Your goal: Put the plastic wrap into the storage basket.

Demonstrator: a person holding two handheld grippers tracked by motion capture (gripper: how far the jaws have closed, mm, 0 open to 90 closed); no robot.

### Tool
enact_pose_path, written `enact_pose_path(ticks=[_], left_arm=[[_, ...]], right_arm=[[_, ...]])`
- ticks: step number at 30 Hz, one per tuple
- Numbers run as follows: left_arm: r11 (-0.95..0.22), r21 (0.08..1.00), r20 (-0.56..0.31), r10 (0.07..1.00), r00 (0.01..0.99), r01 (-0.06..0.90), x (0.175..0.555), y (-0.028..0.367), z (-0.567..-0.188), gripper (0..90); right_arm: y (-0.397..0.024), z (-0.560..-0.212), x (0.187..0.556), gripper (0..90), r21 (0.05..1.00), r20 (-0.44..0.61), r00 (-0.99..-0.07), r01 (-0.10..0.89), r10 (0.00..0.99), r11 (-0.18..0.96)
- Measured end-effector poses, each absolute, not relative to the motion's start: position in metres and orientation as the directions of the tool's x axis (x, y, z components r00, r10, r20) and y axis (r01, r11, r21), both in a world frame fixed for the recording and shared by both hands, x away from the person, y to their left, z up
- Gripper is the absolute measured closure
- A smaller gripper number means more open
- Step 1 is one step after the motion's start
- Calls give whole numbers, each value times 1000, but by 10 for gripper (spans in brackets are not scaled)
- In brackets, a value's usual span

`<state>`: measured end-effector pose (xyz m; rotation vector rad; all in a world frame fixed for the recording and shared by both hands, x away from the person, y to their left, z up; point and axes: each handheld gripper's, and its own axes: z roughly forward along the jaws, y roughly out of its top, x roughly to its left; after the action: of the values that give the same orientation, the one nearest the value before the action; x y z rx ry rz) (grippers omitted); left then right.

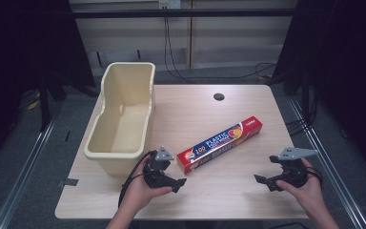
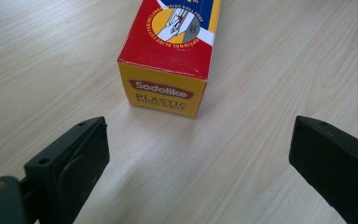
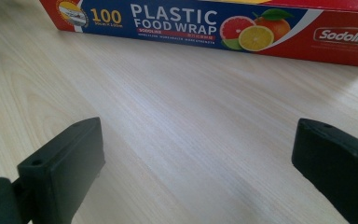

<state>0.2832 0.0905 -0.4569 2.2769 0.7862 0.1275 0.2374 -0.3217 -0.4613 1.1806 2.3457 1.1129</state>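
So far, nothing has been picked up: your left gripper [image 1: 174, 180] sits at the near edge of the table [image 1: 248, 191], jaws spread wide with only bare wood between them, and your right gripper [image 1: 266, 180] rests in much the same way, also open and holding nothing. The food wrap box [image 1: 220, 144] is the landmark here. It lies flat and slanted on the tabletop, untouched, just beyond and between your two hands. Your left gripper is close to the box's near end, and in the left gripper view that yellow end panel [image 2: 163, 92] stands straight ahead of the jaws but apart from them. Your right gripper is farther off, to the right of the box and nearer to you, and its view looks across open wood at the box's long printed side [image 3: 200, 23]. Left of the box and reaching farther back stands the cream plastic bin [image 1: 124, 117], which looks empty as far as its inside shows. Beyond the box, a dark round hole [image 1: 218, 97] marks the far part of the table. Judging by this layout, the work looks to be at its very start: the approach is under way on the left, but the grasp, the lift and any placing into the bin all remain ahead of you.
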Motion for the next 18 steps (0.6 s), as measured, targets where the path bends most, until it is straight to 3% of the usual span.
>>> enact_pose_path(ticks=[18], left_arm=[[-556, 664, -163, 546, 822, 500, 292, 73, -443, 57]], right_arm=[[-320, -467, 235, 29, 737, 86, -632, 561, 770, 378]])
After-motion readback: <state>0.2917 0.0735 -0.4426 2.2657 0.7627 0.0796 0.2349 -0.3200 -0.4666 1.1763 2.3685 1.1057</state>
